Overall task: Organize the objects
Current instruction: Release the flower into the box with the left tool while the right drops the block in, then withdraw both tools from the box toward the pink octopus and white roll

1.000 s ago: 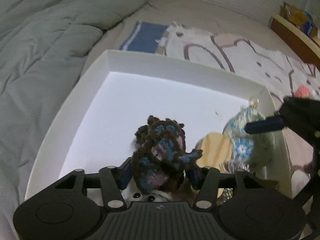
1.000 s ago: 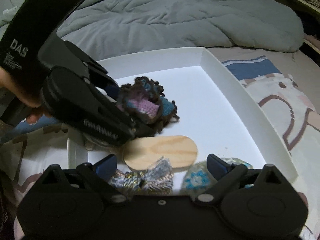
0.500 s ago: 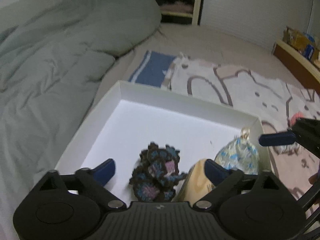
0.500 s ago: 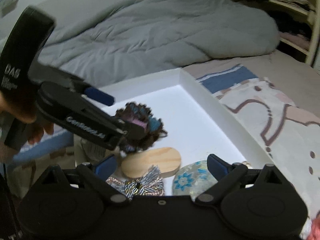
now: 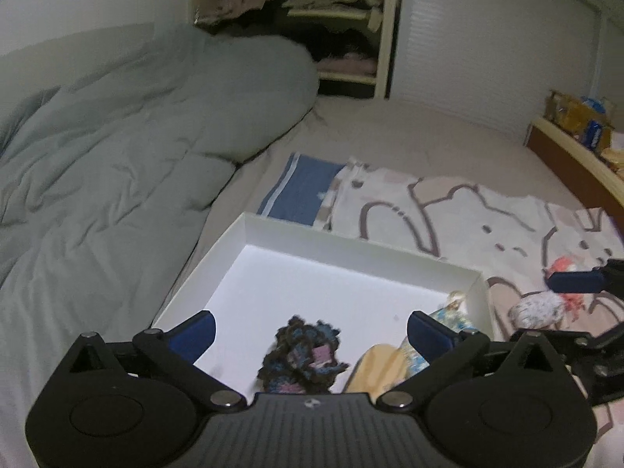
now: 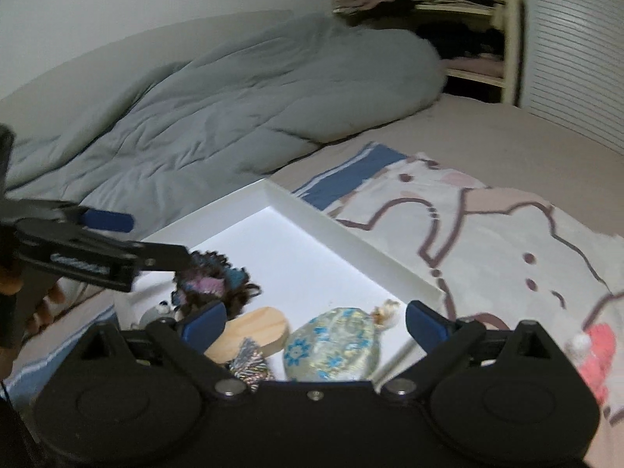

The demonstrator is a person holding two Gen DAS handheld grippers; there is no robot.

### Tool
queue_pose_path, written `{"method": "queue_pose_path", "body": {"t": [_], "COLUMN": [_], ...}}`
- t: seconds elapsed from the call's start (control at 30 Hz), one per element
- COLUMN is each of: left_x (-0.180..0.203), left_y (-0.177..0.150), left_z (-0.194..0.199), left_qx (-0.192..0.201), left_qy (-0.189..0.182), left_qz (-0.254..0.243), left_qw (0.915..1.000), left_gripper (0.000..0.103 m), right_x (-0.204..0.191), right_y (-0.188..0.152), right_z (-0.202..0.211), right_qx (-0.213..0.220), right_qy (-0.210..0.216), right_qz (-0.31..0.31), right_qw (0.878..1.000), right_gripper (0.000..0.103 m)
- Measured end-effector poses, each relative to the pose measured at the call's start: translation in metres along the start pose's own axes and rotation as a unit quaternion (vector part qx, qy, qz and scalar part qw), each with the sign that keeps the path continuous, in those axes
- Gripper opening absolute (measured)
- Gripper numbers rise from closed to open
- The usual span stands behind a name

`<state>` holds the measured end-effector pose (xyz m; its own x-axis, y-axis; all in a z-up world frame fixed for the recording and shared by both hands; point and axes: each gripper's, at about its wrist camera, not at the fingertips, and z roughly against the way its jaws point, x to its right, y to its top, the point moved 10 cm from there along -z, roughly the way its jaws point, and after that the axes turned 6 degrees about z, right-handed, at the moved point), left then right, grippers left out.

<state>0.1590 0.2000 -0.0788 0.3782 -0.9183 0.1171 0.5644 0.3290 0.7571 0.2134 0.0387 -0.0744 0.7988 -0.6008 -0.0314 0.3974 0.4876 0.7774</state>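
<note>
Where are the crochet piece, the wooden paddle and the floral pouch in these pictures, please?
crochet piece point(image 5: 300, 355), left wrist view, middle of the yarn.
wooden paddle point(image 6: 255, 327), right wrist view, its flat top face.
floral pouch point(image 6: 331, 345), right wrist view, middle of the fabric.

Bare floor is lying ahead of me in the shallow white cardboard box point(image 5: 362, 247); the dark crocheted yarn toy point(image 5: 300, 357), oval wooden piece point(image 6: 249, 331) and blue-flowered fabric pouch point(image 6: 331, 345) are crowding its near end.

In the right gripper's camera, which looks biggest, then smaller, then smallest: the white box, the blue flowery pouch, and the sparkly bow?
1. white box, by far the largest.
2. blue flowery pouch.
3. sparkly bow, smallest, though the gripper hides part of it.
</note>
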Motion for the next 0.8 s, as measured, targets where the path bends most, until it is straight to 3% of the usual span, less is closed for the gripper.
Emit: {"method": "queue_pose_path", "body": {"t": [0.47, 0.8], "left_x": [0.010, 0.024], "left_y": [-0.012, -0.015], "left_z": [0.041, 0.051], "left_qx": [0.022, 0.025], "left_qy": [0.006, 0.006], "left_qz": [-0.019, -0.029], "left_qw": [0.9996, 0.9993], "left_gripper": [0.103, 0.103], "right_x": [0.030, 0.040], "right_y": [-0.012, -0.023], "right_z": [0.040, 0.056], "right_qx": [0.021, 0.024], "right_qy": [-0.057, -0.065], "right_qz": [-0.043, -0.060], "right_qw": [0.997, 0.996], "right_gripper": [0.103, 0.103]}}
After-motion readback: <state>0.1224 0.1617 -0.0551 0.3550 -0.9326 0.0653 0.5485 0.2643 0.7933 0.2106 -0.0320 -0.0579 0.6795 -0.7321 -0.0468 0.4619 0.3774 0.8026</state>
